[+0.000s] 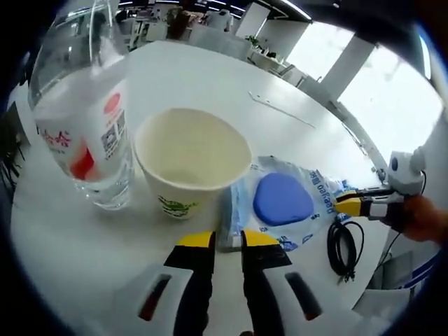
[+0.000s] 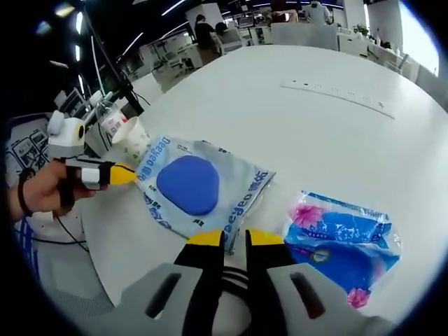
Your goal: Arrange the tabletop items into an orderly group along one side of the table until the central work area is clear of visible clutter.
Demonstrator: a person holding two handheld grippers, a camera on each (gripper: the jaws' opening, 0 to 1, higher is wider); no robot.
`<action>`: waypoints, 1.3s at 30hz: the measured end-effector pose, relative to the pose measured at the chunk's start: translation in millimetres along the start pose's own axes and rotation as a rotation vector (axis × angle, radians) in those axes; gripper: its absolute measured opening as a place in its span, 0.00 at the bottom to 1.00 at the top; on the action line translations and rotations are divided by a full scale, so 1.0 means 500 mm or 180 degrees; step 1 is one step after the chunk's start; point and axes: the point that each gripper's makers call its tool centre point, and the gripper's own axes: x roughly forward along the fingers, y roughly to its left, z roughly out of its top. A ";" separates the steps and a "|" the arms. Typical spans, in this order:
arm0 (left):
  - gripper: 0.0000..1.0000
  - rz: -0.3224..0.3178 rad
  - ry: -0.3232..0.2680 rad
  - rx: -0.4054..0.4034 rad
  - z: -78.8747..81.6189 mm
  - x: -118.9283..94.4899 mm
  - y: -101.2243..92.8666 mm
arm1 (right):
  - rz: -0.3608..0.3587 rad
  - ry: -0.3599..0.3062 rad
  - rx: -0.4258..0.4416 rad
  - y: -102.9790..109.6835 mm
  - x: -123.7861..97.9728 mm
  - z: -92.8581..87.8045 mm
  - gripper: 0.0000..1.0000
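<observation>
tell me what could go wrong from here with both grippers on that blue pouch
1. The left gripper and right gripper sit at opposite edges of the clear plastic pouch with the blue pad; pulling apart could tear it.
2. The empty cream paper cup stands right against the pouch, beside the clear plastic water bottle with a red label; dragging the pouch could tip the cup.
3. The coiled black cable lies close by and could snag.

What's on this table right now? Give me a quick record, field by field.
table: white table
drinks: clear water bottle beside an empty paper cup
packets: pale packet with blue pad; blue packet with pink flowers
cable: black coiled cable near the edge
left gripper: at the pale packet's edge, jaws a narrow gap apart
right gripper: likewise
</observation>
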 end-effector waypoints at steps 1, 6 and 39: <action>0.12 0.0000 -0.0006 0.0004 -0.002 -0.005 -0.001 | -0.0008 -0.0008 -0.0007 0.000 -0.005 0.000 0.11; 0.12 -0.0008 -0.0026 0.0020 -0.008 -0.018 -0.003 | -0.0029 -0.0059 -0.0016 0.001 -0.023 -0.002 0.10; 0.13 -0.0189 -0.0140 0.0348 -0.092 -0.148 -0.053 | -0.0308 -0.0138 0.0055 -0.036 -0.138 -0.143 0.18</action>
